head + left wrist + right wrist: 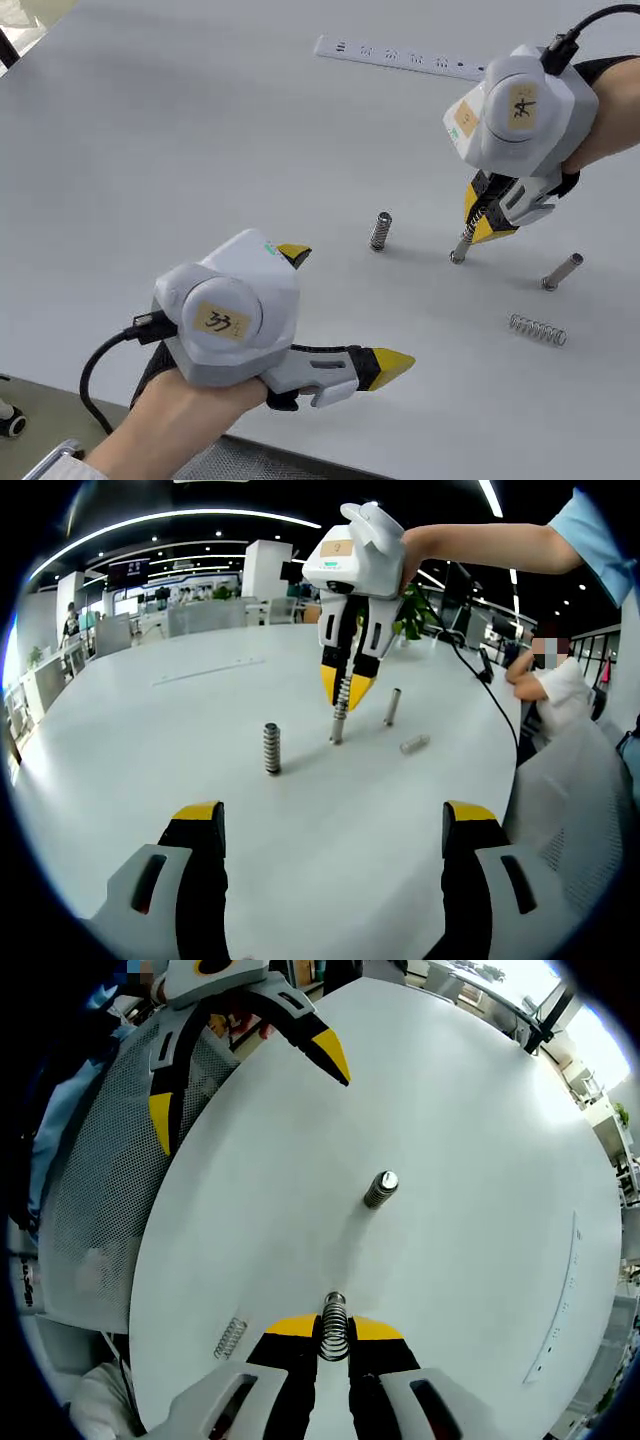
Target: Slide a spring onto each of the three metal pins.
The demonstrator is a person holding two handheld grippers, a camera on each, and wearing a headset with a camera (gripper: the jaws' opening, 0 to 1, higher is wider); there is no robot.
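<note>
Spring [334,1335] pinched in the right hand-held gripper [485,225] sits over the second pin [460,252]. To its left, the sprung pin [380,231] is done; to its right, bare pin [561,271] and loose spring [537,329] await. Left hand-held gripper [333,815] is spread.

Pins on the table [200,150]
From the middle pin [459,253]: sprung pin [380,231] at 9 o'clock, bare pin [561,271] at 3, loose spring [537,329] at 5.
</note>
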